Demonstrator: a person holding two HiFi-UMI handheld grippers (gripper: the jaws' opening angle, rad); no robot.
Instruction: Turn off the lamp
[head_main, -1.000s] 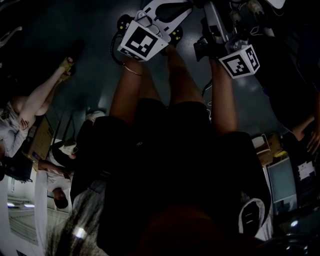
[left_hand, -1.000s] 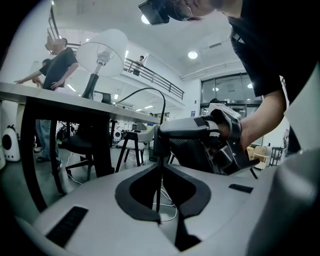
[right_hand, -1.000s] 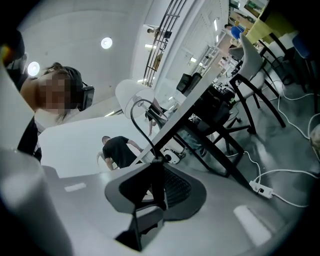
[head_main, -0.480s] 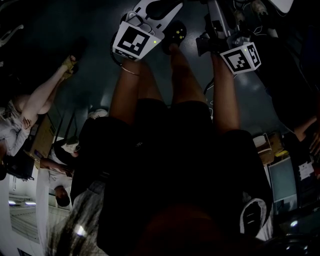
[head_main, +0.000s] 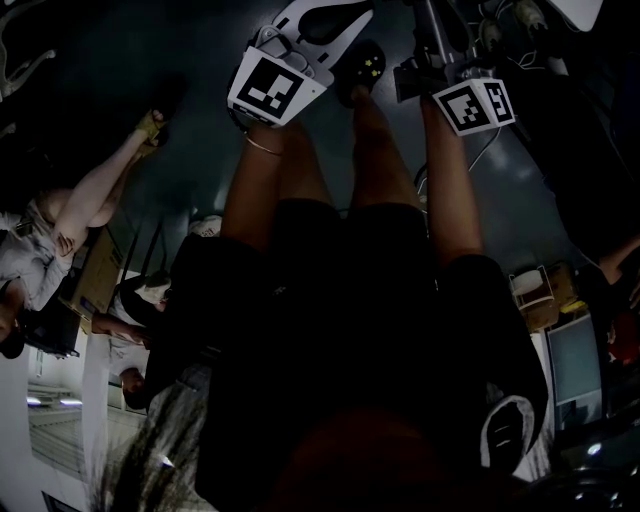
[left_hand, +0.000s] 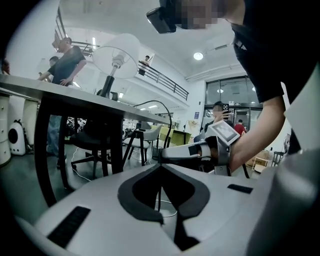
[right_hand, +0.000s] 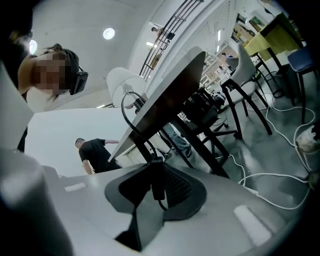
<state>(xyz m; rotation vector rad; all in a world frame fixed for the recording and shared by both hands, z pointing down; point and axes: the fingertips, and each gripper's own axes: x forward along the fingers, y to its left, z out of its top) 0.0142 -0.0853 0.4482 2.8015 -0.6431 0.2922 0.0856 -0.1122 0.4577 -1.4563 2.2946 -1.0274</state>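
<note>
Right gripper view: right gripper (right_hand: 154, 175) clamped black cord switch (right_hand: 156, 186) below table (right_hand: 172, 87) edge, centre frame; open floor (right_hand: 280, 145) right; left gripper (left_hand: 161, 169) closed, empty, clear of table.

Lampshade (left_hand: 117, 52) matt white; cord switch (right_hand: 158, 184) black plastic.

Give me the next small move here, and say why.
Likely ease the left tool across to press the cord switch. The right tool grips that switch on the black cord hanging from the lamp, steadying it; the left tool is closed, empty and close by. I cannot tell if the lamp is lit.
</note>
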